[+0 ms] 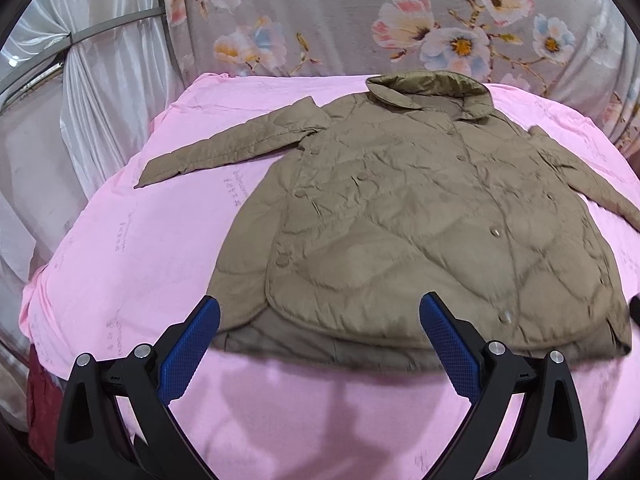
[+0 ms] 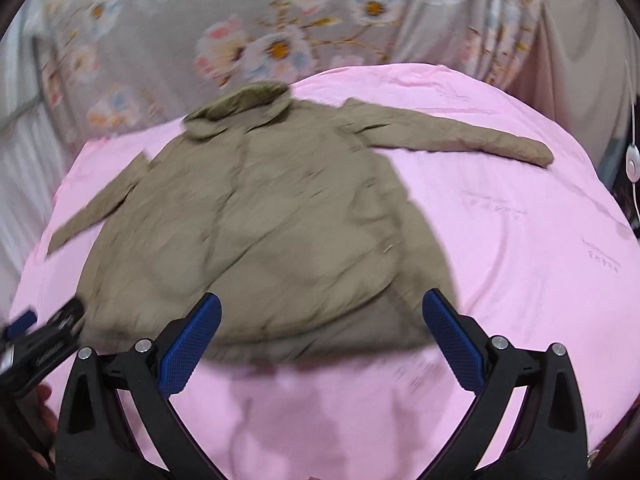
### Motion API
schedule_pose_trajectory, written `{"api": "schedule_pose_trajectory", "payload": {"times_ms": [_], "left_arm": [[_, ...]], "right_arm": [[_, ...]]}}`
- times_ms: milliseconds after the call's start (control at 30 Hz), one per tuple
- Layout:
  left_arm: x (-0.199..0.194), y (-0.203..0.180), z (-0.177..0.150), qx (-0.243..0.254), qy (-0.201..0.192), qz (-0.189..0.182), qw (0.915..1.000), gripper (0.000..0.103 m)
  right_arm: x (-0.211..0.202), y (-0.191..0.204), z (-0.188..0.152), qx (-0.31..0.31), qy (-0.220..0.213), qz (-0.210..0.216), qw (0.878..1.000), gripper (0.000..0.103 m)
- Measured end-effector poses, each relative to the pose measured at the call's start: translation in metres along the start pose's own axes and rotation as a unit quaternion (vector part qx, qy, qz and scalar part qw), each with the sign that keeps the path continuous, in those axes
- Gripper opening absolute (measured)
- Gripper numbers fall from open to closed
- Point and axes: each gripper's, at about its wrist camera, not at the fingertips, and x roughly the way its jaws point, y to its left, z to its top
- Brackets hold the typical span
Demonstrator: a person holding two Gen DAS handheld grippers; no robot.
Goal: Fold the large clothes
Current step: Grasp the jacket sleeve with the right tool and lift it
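A khaki quilted jacket [image 1: 400,216] lies spread flat, front up and buttoned, on a pink sheet [image 1: 120,248], collar far, hem near, both sleeves out to the sides. My left gripper [image 1: 320,308] is open and empty, hovering just above the hem's left part. In the right wrist view the jacket [image 2: 260,220] is blurred; my right gripper [image 2: 322,306] is open and empty above the hem's right part. The left gripper [image 2: 40,340] shows at the lower left there.
A grey floral cloth [image 1: 360,20] hangs behind the bed. White curtains [image 1: 100,80] stand at the left. A white cord with a switch [image 2: 632,164] hangs at the right edge. Bare pink sheet [image 2: 520,240] lies right of the jacket.
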Motion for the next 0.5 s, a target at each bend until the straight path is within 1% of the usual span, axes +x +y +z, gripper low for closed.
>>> {"api": "schedule_pose_trajectory", "payload": {"times_ms": [67,100,200,300,433,500], "left_arm": [[0.012,0.004,0.013,-0.007,-0.002,-0.001,1.0,0.097],[0.019,0.007,0.021,-0.014,-0.002,0.004,0.9999,0.097],[0.042,0.013,0.04,-0.033,0.006,0.011,0.9994,0.097],[0.065,0.015,0.058,-0.047,0.012,0.026,0.9985,0.097],[0.094,0.019,0.073,-0.065,0.013,0.037,0.9971,0.097],[0.109,0.022,0.078,-0.072,0.015,0.044,0.9964,0.097]], "right_arm": [[0.01,-0.036,0.028,0.049,0.002,0.007,0.999,0.098],[0.016,-0.054,0.042,0.075,0.001,0.01,0.997,0.098],[0.033,-0.104,0.08,0.138,-0.017,0.019,0.99,0.098],[0.061,-0.15,0.112,0.186,-0.016,0.008,0.982,0.098],[0.099,-0.206,0.133,0.258,-0.029,-0.01,0.966,0.098],[0.114,-0.23,0.138,0.29,-0.036,-0.005,0.956,0.098]]}}
